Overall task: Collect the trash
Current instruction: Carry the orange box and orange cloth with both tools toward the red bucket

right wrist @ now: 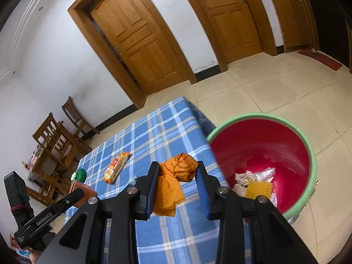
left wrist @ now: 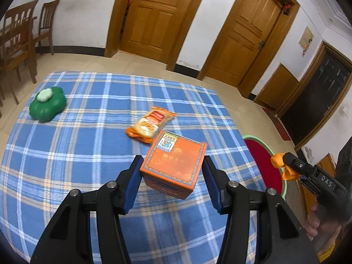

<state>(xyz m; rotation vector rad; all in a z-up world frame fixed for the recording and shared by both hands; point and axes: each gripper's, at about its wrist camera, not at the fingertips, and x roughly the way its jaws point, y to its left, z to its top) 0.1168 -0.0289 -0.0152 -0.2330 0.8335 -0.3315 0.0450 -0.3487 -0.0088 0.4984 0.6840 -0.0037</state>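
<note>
My left gripper (left wrist: 172,167) is shut on an orange cardboard box (left wrist: 176,162), its blue pads pressing on both sides, and holds it over the blue checked tablecloth (left wrist: 88,154). An orange snack packet (left wrist: 150,122) lies just beyond the box. My right gripper (right wrist: 177,167) is shut on a crumpled orange wrapper (right wrist: 173,182) that hangs between its pads at the table's edge. Beside the table stands a red bin with a green rim (right wrist: 253,117), with several bits of trash at its bottom. The right gripper (left wrist: 286,165) and the bin (left wrist: 261,154) also show in the left wrist view.
A green flower-shaped container (left wrist: 47,106) with a white lump on top sits at the table's far left. Wooden chairs (left wrist: 19,44) stand beyond that corner. Two wooden doors (left wrist: 154,15) line the white wall, with tiled floor (right wrist: 275,88) around the bin. A hand (left wrist: 313,222) grips the right tool.
</note>
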